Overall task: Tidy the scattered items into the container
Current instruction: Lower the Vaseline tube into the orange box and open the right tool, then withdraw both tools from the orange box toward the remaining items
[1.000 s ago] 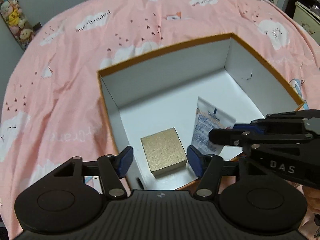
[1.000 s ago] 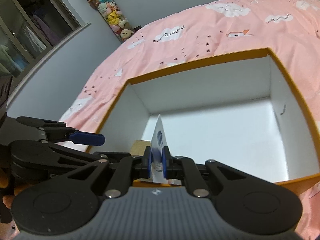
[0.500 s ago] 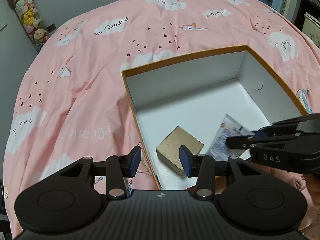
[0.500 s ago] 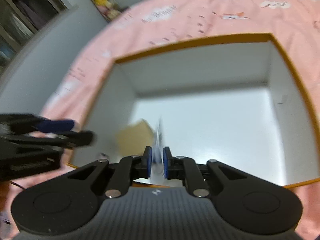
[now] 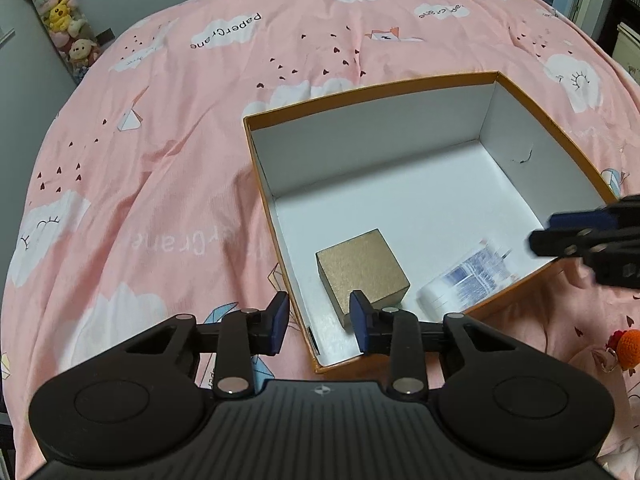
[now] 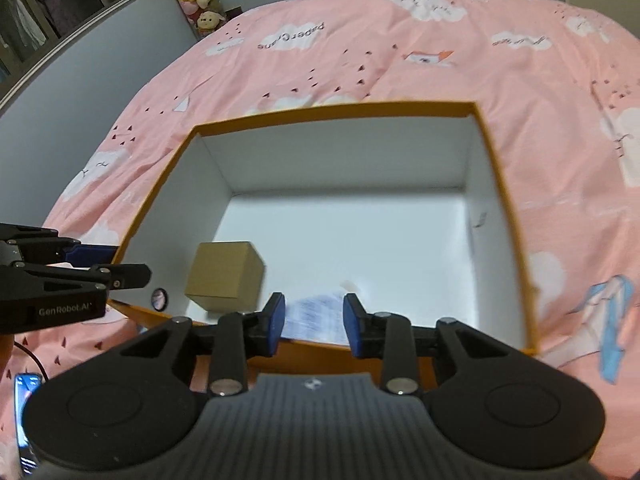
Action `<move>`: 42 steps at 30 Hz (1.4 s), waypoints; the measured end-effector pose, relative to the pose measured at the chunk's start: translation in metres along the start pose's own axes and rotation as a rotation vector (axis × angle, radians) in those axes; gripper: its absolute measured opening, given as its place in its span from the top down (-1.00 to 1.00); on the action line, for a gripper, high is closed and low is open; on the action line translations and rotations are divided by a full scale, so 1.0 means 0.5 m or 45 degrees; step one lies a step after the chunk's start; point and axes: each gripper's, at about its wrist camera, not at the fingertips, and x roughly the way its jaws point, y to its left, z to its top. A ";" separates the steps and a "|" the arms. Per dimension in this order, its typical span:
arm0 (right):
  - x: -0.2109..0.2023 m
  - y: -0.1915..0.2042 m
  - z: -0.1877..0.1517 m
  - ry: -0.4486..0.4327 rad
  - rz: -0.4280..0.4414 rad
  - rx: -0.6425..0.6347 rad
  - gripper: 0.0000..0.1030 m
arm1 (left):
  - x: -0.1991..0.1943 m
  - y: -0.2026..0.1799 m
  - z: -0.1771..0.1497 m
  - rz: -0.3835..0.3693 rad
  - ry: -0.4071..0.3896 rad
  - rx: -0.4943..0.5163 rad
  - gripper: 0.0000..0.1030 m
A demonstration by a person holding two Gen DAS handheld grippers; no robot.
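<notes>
Orange-rimmed box [image 5: 360, 96]: white card inside, sitting open on the pink bed cover [image 5: 160, 160]; it is the container for the tidy-up
Tube [image 5: 466, 280]: a second ago upright and pinched in the right gripper; now lying flat on the box floor by the near wall, blurred, likely just landed
Gold cube [image 5: 362, 266]: resting in the box's near left corner, just beside the tube; turned slightly from its earlier set
Right gripper [image 6: 314, 322]: released; jaws opening, nothing pressed between the pads, tube seen below them
Left gripper [image 5: 318, 322]: empty; jaws closing on nothing, poised over the box's near wall
Task standing: two items deposited, in my judgement; an orange knitted item [image 5: 630, 344] lies outside the box, possibly next
</notes>
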 end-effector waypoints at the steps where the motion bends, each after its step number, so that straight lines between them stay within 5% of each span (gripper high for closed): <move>1: -0.008 -0.006 0.000 -0.008 -0.011 -0.008 0.31 | 0.001 -0.001 0.000 0.003 0.004 -0.001 0.31; 9: -0.086 -0.078 0.011 -0.185 -0.228 -0.053 0.24 | 0.008 -0.003 -0.002 0.044 0.024 -0.004 0.57; 12: -0.082 -0.111 0.014 -0.164 -0.290 -0.016 0.24 | 0.009 -0.002 -0.003 0.063 0.027 -0.002 0.70; 16: -0.052 -0.137 -0.002 -0.078 -0.268 0.019 0.33 | 0.008 0.000 -0.006 0.076 0.025 -0.007 0.82; 21: -0.042 -0.146 -0.023 -0.060 -0.293 0.020 0.88 | 0.005 -0.003 -0.013 0.081 0.015 0.004 0.84; 42: -0.127 -0.117 -0.124 -0.030 -0.251 0.025 0.88 | -0.051 -0.032 -0.107 0.112 -0.020 0.067 0.86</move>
